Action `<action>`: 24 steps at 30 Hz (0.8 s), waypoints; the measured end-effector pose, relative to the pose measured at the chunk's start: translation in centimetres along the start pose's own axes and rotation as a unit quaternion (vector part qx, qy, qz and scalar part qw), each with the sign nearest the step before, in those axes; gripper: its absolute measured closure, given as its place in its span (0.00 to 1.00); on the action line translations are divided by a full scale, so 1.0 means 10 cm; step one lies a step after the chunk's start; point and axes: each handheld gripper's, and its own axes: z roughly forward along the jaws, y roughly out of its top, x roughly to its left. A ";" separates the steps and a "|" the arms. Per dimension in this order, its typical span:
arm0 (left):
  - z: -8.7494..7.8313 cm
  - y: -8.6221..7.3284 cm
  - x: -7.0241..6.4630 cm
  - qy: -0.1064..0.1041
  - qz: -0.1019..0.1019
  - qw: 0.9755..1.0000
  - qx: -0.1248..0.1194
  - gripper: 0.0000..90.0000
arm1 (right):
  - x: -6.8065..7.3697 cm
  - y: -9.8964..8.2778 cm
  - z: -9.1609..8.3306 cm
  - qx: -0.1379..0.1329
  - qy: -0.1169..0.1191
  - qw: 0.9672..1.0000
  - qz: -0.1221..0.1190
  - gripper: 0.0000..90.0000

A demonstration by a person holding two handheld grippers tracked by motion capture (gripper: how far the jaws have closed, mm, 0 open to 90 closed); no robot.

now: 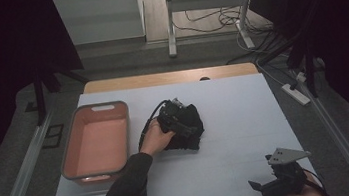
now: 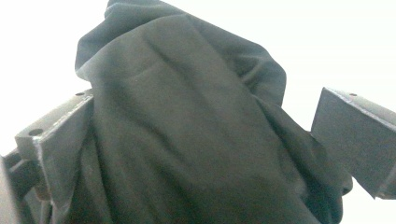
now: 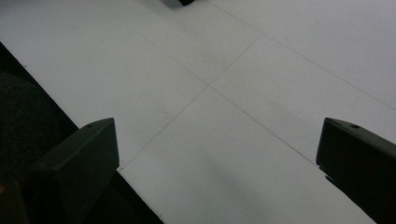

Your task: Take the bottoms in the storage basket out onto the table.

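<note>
Your left gripper point(image 1: 181, 120) stands with jaws spread wide, the black cloth point(image 2: 187, 140) bunched loosely between them, while your right gripper point(image 3: 215, 172) is open over bare table point(image 3: 243, 70).

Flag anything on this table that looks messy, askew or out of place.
The black cloth garment lies crumpled in a heap mid-table, not folded or flat. The salmon-pink plastic bin beside it sits square and intact. Nothing looks spilled or damaged.

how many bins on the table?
1. The pink bin sits at the table's left side, left of the black cloth. It looks empty; nothing suggests another bin hidden.
</note>
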 end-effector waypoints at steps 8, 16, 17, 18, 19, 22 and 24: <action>-0.08 -0.02 -0.02 -0.005 0.005 1.000 -0.008 0.00 | 0.00 0.00 0.00 0.001 0.000 1.000 0.000 0.00; -0.16 -0.01 -0.04 0.008 0.009 1.000 -0.010 0.00 | 0.00 0.00 0.00 0.001 -0.001 1.000 0.000 0.00; -0.18 -0.02 -0.04 0.007 0.007 1.000 -0.011 0.00 | 0.00 0.00 0.00 0.001 -0.001 1.000 0.000 0.00; -0.18 -0.02 -0.04 0.008 0.008 1.000 -0.010 0.00 | 0.00 0.00 0.00 0.001 -0.001 1.000 0.000 0.00; -0.19 -0.03 -0.04 0.010 0.008 1.000 -0.009 0.00 | 0.00 0.00 0.00 0.001 -0.001 1.000 0.000 0.00; -0.22 -0.05 -0.04 0.009 0.006 1.000 -0.010 0.00 | 0.00 0.00 0.00 0.001 -0.001 1.000 0.001 0.00; -0.23 -0.06 -0.04 0.008 0.008 1.000 -0.014 0.00 | 0.00 0.00 0.00 0.001 -0.001 1.000 0.000 0.00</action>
